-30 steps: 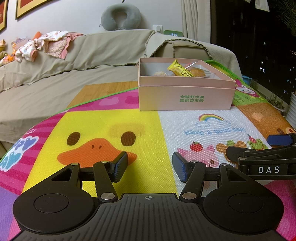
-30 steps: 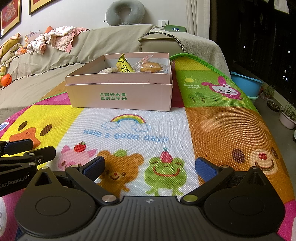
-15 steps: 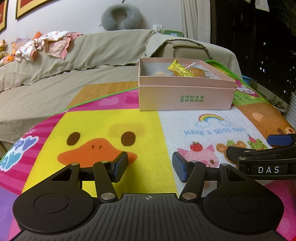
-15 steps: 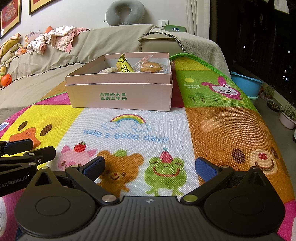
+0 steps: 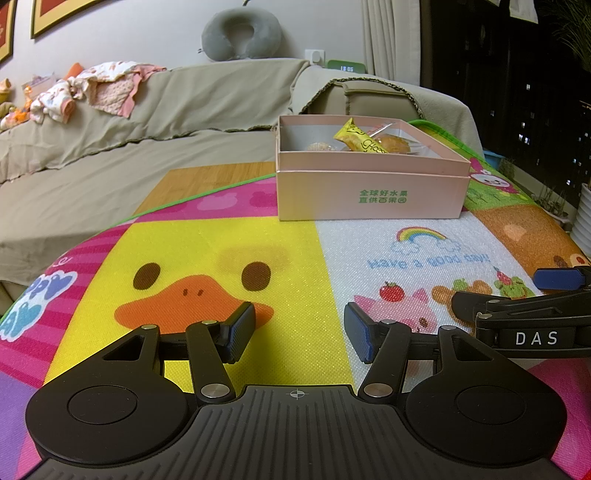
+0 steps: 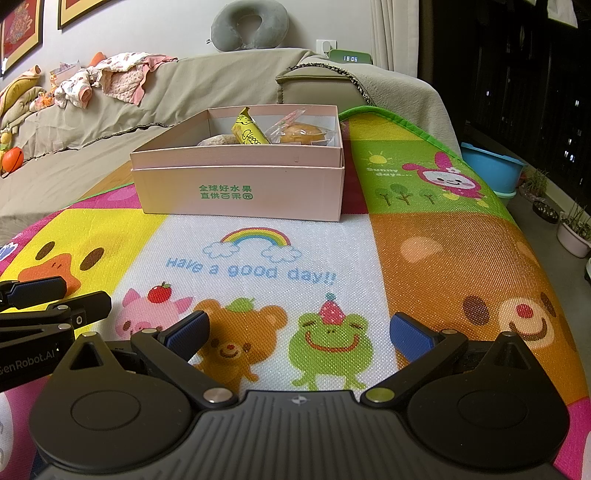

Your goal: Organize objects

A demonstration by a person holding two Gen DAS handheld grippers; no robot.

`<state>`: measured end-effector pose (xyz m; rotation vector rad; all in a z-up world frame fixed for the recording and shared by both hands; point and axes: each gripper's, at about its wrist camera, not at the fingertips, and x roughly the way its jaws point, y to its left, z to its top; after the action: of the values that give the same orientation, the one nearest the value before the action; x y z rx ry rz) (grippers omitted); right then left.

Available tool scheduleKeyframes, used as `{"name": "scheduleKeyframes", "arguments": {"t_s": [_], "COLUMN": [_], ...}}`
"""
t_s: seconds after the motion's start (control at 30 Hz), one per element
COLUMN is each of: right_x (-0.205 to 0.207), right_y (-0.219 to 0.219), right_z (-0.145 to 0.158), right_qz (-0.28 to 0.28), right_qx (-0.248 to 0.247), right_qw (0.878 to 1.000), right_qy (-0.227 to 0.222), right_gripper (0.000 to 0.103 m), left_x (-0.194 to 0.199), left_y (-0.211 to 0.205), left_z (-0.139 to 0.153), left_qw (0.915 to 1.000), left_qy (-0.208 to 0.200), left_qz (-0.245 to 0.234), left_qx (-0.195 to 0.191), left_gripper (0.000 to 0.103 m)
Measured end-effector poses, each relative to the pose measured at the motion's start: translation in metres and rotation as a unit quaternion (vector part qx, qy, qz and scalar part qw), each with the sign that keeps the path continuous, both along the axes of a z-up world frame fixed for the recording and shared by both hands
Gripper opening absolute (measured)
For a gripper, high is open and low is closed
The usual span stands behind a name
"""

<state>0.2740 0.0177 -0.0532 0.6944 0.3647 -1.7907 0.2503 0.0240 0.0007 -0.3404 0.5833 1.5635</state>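
Nothing has moved since the earlier frames: both grippers and the box sit where they were.

Sofa (image 5: 147,122), draped in a beige cover, fills the 9 to 12 o'clock background, with a grey neck pillow (image 5: 242,33) on its back and a heap of baby clothes (image 5: 92,88) at 10 o'clock.

Cartoon play mat (image 6: 258,258) covers the counter, with a bare wooden strip (image 5: 207,181) showing at its far edge.

Pink box (image 6: 240,184), open-topped, stands on the mat at 12 o'clock in both views, well apart from both grippers. Inside it: a yellow snack packet (image 6: 247,133) tilted upright, a wrapped bun (image 6: 299,133) just at its 3 o'clock, and a paler round pastry (image 6: 218,140) at its 9 o'clock, mostly hidden by the box wall.

Left hand-held gripper (image 5: 299,332) sits low over the duck print, jaws wide, nothing between them. Right hand-held gripper (image 6: 301,334) is over the bear and frog prints, jaws wider still, also empty. Each gripper's blue-padded finger shows at the other view's edge.
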Motion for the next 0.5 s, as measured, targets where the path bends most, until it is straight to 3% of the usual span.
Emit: {"name": "scheduleKeyframes", "arguments": {"t_s": [0.43, 0.5], "right_x": [0.0001, 0.0001], "right_y": [-0.0002, -0.0001], "right_z": [0.0001, 0.0000], "right_qz": [0.000, 0.000], "right_qx": [0.000, 0.000], "right_qw": [1.000, 1.000], "right_qy": [0.000, 0.000], "right_gripper": [0.103, 0.103], "left_x": [-0.0032, -0.0027], "left_y": [0.0009, -0.0004], "left_z": [0.0004, 0.0003], "left_qw": [1.0000, 0.9999], "left_qy": [-0.007, 0.008], "left_qz": [0.000, -0.014], "left_qx": [-0.001, -0.002], "left_gripper": [0.061, 0.061]}}
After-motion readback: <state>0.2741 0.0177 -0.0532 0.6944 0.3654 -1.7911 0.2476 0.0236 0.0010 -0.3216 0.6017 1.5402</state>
